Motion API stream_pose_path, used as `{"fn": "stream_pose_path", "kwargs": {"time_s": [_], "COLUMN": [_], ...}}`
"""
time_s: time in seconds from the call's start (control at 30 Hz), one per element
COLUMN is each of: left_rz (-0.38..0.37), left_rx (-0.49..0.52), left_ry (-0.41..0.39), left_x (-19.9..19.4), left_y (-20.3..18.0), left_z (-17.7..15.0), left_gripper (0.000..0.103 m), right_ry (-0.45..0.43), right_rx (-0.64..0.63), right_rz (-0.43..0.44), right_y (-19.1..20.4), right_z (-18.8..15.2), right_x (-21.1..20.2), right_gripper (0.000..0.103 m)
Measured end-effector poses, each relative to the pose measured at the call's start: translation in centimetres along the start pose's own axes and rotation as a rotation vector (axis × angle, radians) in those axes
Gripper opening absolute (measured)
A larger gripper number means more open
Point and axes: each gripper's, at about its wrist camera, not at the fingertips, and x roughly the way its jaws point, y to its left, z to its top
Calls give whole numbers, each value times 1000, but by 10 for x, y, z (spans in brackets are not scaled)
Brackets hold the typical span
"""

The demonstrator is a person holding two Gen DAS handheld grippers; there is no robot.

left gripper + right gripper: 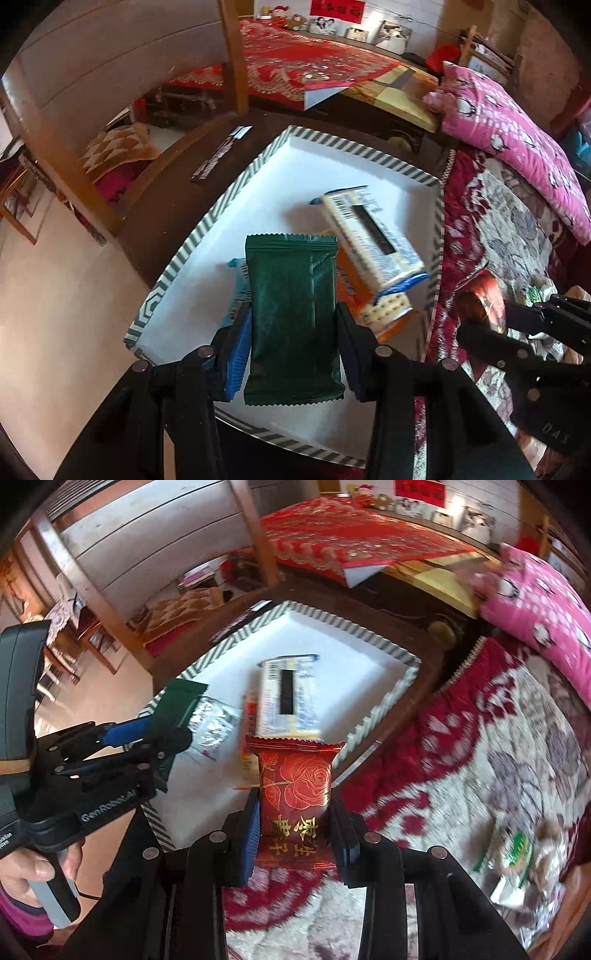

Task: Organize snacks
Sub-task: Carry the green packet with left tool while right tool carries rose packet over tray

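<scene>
The left tongs (293, 325) are clamped on a dark green snack packet (293, 317), blue pads pressing its two long sides, and hold it above the near left part of a white tray (334, 162) with a grey-striped rim. The tray sits on a dark desk (159, 206). Under the green packet, on the tray floor, lies a silvery-blue packet (212, 723). To its right lies an orange packet (347, 288), and across that a long pack of crackers (373, 240) with a barcode label facing up — it reaches toward the tray's right edge.

Right of the desk a bed is covered by a red-and-cream patterned blanket (461, 760). The right tongs (297, 834) are clamped on a red packet (295, 794) printed with a gold rose, held above the blanket just beside the tray's near right corner. Farther right on the blanket lie a few more wrapped snacks (517, 856), blurred. A pink pillow (517, 147) rests at the far side of the bed.
</scene>
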Motion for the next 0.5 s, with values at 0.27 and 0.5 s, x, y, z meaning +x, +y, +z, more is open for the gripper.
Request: {"fn": "stream_pose_path", "kwargs": {"time_s": [0.27, 0.5], "left_rz": [14, 16], "left_rx": [-34, -53], "left_ry": [32, 53], "left_x": [14, 23], "left_y": [17, 27], "left_z": [1, 2], "left_gripper": [42, 42], "right_ry": [56, 112], "right_rx": [-43, -75], "right_rz": [50, 74], "right_y": [27, 43], "right_z": [7, 6], "right_x": [31, 58], "right_gripper": [36, 36]}}
